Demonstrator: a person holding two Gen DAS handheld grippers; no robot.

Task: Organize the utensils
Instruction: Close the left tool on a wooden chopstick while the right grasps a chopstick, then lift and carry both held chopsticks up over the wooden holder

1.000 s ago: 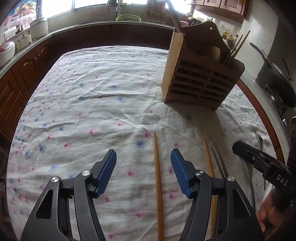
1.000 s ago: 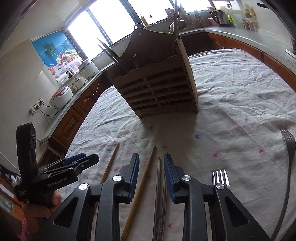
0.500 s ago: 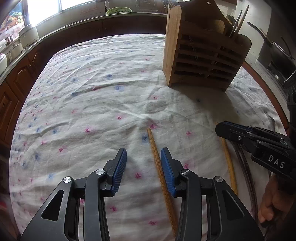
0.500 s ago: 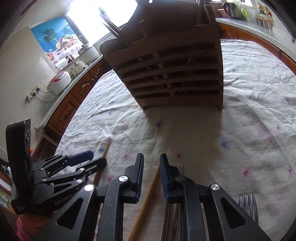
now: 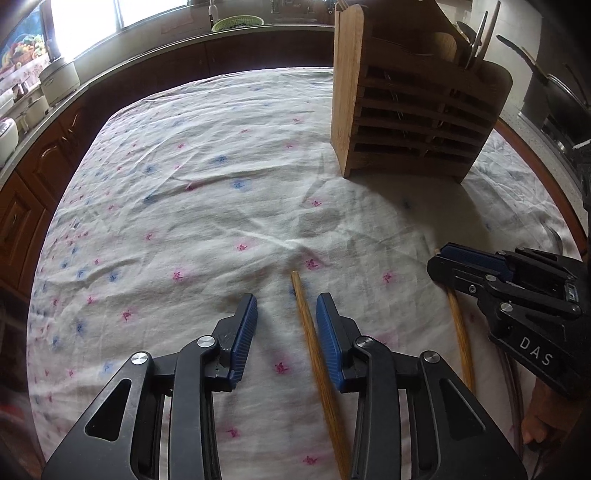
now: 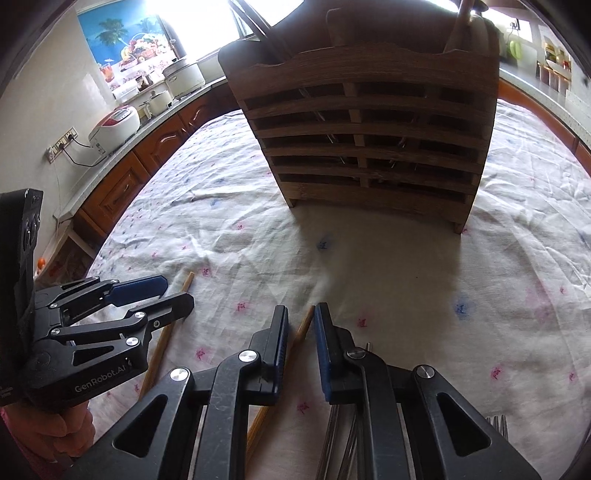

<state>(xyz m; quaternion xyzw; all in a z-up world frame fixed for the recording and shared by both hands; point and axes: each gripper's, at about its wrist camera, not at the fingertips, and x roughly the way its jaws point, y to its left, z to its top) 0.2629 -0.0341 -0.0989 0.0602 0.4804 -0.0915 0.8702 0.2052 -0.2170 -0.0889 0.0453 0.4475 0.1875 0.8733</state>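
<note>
Two wooden chopsticks lie on the flowered tablecloth. My left gripper (image 5: 286, 321) is open and straddles the left chopstick (image 5: 314, 347), which lies close to the right pad. My right gripper (image 6: 301, 325) is open, narrowly, around the tip of the other chopstick (image 6: 301, 334); whether the pads touch it I cannot tell. That chopstick shows in the left wrist view (image 5: 460, 332) under the right gripper (image 5: 480, 266). The slatted wooden utensil holder (image 6: 369, 140) stands upright beyond, with utensils in it. Metal chopsticks (image 6: 341, 435) and a fork (image 6: 496, 424) lie under and right of my right gripper.
The tablecloth (image 5: 203, 184) covers the table up to its edges. Kitchen counters with rice cookers (image 6: 114, 125) and a green basket (image 5: 236, 24) ring the table. A pan (image 5: 554, 85) sits at the far right.
Both grippers moved forward and lower along the chopsticks. The left jaws, wide a second ago, have narrowed and now straddle the left chopstick. The holder looms larger in the right view.
</note>
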